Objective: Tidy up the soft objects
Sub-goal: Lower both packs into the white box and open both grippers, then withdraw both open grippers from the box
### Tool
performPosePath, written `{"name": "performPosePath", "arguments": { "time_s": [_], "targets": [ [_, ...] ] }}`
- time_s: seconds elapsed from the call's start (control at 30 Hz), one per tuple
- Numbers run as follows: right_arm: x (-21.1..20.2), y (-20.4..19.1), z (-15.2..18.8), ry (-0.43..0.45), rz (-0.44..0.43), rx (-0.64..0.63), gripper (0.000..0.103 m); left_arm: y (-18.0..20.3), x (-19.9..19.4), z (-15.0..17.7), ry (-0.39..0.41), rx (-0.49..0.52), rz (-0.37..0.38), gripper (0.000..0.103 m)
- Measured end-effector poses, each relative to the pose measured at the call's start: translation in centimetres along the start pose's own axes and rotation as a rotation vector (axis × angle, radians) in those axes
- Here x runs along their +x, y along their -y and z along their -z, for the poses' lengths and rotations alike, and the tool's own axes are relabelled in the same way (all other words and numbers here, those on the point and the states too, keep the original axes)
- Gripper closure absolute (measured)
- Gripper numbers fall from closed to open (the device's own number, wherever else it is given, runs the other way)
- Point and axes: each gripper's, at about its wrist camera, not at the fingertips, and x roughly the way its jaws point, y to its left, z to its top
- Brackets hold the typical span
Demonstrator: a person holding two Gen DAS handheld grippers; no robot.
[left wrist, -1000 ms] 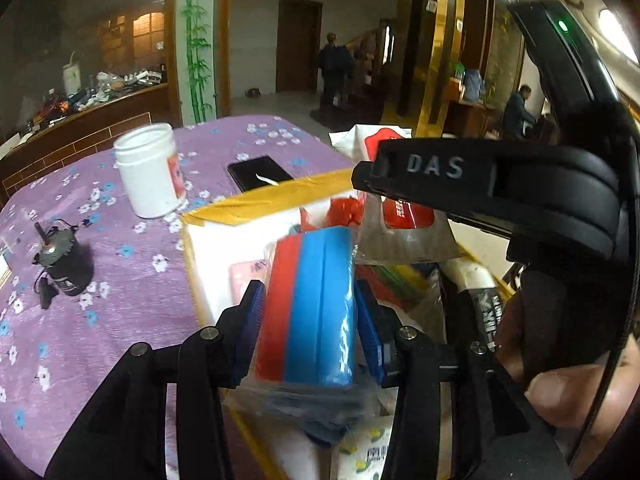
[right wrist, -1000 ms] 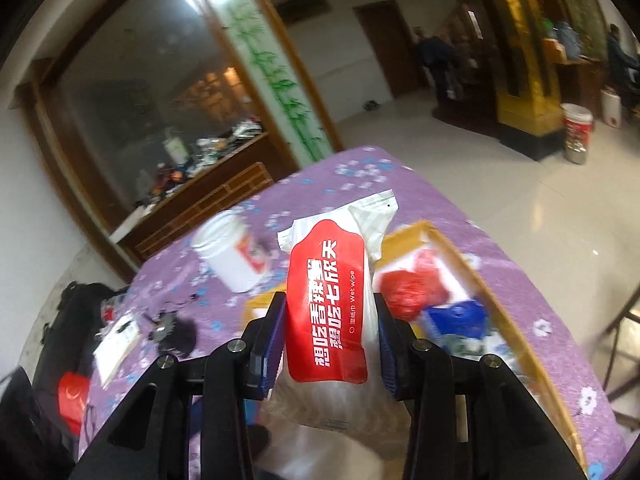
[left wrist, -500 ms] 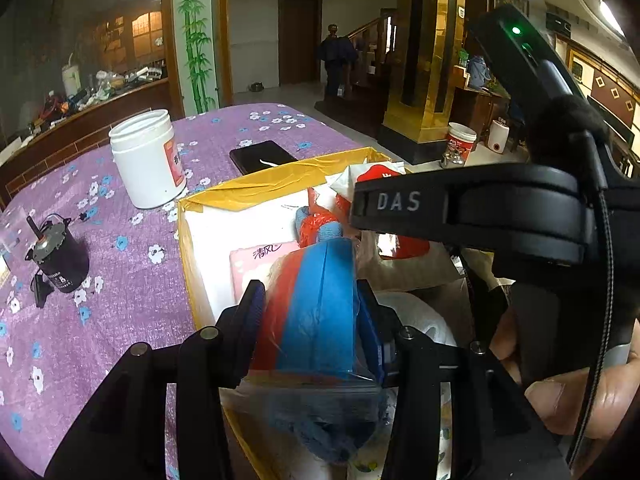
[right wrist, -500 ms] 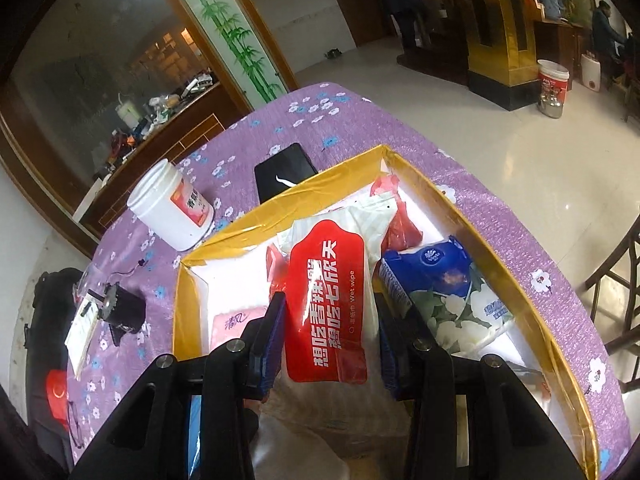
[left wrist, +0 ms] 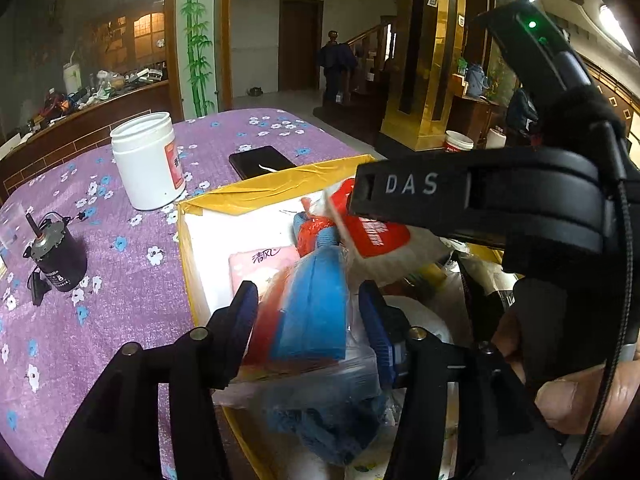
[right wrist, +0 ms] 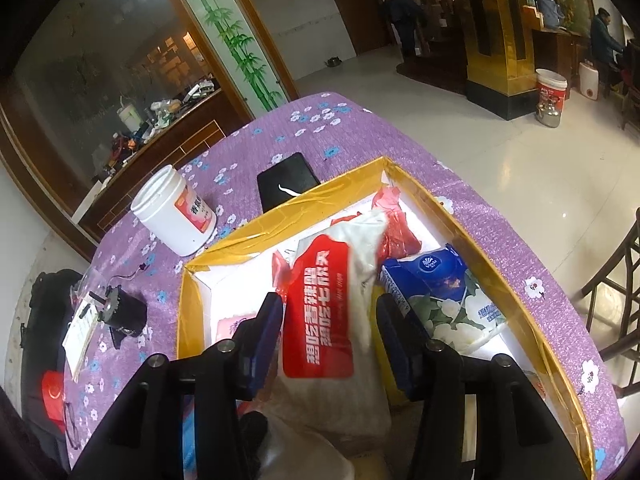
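Observation:
A box with yellow-taped walls (right wrist: pixel 344 184) stands on the purple flowered table and holds soft packs. Over its near end is my left gripper (left wrist: pixel 308 312); its jaws are opening, and a clear-wrapped bundle of blue and red cloths (left wrist: pixel 316 304) hangs loose between them with a gap at the right pad. The jaws of my right gripper (right wrist: pixel 328 316) are also opening, and a red and white wet-wipe pack (right wrist: pixel 320 312) stands between them, clear of both pads. Also in the box are a blue tissue pack (right wrist: pixel 444 296), a red plastic bag (right wrist: pixel 396 232) and a pink tissue pack (left wrist: pixel 260 260).
A white jar (left wrist: pixel 148 164), a black phone (left wrist: pixel 260 160) and a small black motor (left wrist: pixel 56 256) sit on the cloth left of and behind the box. A wooden chair (right wrist: pixel 616 300) stands off the table's right edge. A hand (left wrist: pixel 580 396) grips the right tool.
Both grippers came down over the box and their jaws have spread. The cloth bundle and the wet-wipe pack, gripped before, now sit loose between the pads.

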Motion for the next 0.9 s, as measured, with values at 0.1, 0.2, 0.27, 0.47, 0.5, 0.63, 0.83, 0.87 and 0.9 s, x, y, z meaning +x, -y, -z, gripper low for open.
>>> {"name": "performPosePath", "arguments": {
  "time_s": [0.1,0.2,0.27,0.47,0.5,0.63,0.83,0.87,0.9],
  "targets": [
    [-0.5,-0.1,-0.1,0.02,-0.005,0.0,0.05,-0.1,-0.3,-0.1,0.008,-0.002,-0.002,0.047],
    [-1.1,-0.1,-0.3,0.05,0.004,-0.001,0.047,-0.2,-0.8,-0.3,0.021,-0.006,-0.009,0.041],
    [-1.5,0.0,-0.4,0.069,0.013,0.001,0.044,-0.3,-1.3,-0.4,0.025,-0.009,-0.009,0.038],
    [-3.0,0.2,-0.6,0.14,0.009,0.015,0.027,-0.8,-4.0,0.0,0.034,0.014,-0.013,0.034],
    [-3.3,0.2,-0.6,0.158,0.011,0.013,0.025,-1.0,-4.8,0.3,0.043,0.02,-0.019,0.027],
    [-5.2,-0.4,0.0,0.218,0.043,-0.011,0.017,-1.9,-7.6,1.9,0.089,0.034,-0.041,0.021],
    [-9.4,-1.6,3.5,0.281,0.031,-0.107,0.001,-2.9,-10.2,5.3,0.096,0.04,-0.064,0.021],
    [-10.4,-1.7,4.5,0.305,0.036,-0.122,0.0,-3.1,-10.5,6.0,0.101,0.034,-0.07,0.021],
    [-11.4,-1.7,5.6,0.326,0.041,-0.14,0.0,-3.2,-10.8,6.5,0.111,0.027,-0.076,0.021]
  ]
}}
